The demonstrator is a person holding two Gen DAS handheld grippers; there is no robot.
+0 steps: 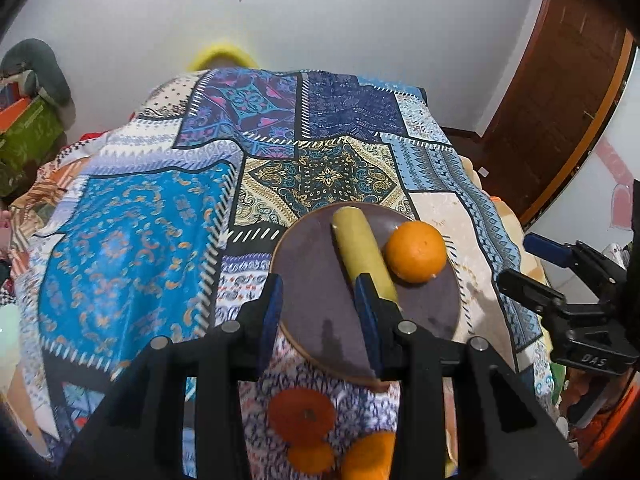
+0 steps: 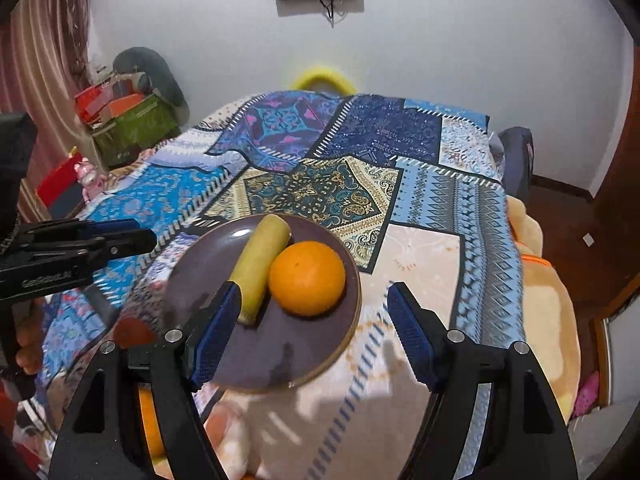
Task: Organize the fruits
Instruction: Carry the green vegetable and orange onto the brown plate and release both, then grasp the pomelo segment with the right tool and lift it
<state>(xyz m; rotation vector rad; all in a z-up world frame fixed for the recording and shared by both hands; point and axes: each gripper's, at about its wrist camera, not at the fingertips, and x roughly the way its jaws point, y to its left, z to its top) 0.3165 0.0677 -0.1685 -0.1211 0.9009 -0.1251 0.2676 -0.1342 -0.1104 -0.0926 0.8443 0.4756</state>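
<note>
Three oranges (image 1: 308, 428) half-hidden behind left gripper (image 1: 320, 308) — blurred

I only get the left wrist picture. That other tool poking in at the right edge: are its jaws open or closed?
Observer: Open. The right gripper has its jaws wide apart and holds nothing.
Visitor: Where are they hovering?
Observer: One finger is over the plate by the banana's near end, the other over the cloth past the rim.
Visitor: Anything off to the left I miss?
Observer: A small pink toy by the cloth's left edge.
</note>
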